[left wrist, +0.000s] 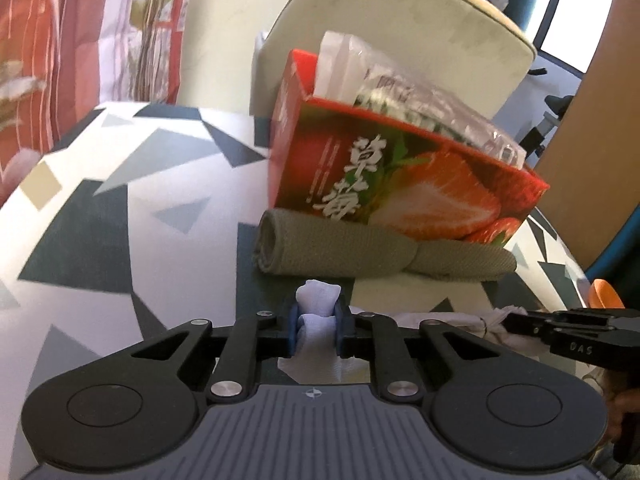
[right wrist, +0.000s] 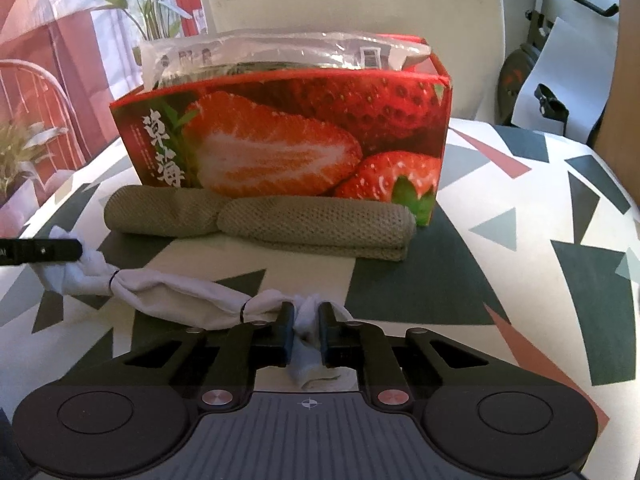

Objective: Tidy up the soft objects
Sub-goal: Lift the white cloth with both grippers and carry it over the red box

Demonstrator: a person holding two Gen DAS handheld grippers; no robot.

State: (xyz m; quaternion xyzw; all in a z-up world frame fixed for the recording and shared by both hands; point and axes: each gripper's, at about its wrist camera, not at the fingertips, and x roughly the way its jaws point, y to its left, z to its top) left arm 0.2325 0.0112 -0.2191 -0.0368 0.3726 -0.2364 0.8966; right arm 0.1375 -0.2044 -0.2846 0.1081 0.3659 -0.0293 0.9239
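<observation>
Right gripper view alone shows white cloth's black ties.

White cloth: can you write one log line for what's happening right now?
left tongs: shut on white cloth | right tongs: shut on other end | green towel: by strawberry box

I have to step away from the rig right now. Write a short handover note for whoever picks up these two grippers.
Left gripper: shut on one end of the white cloth.
Right gripper: shut on the other end. The cloth is a twisted roll with two dark bands around it, stretched between the grippers just above the patterned tablecloth.
Rolled olive towel: lies on the table against the front of the strawberry box.
The box holds clear plastic packets only.
Done: both cloths rolled.
Left: probably stow the white cloth, then the towel.
</observation>
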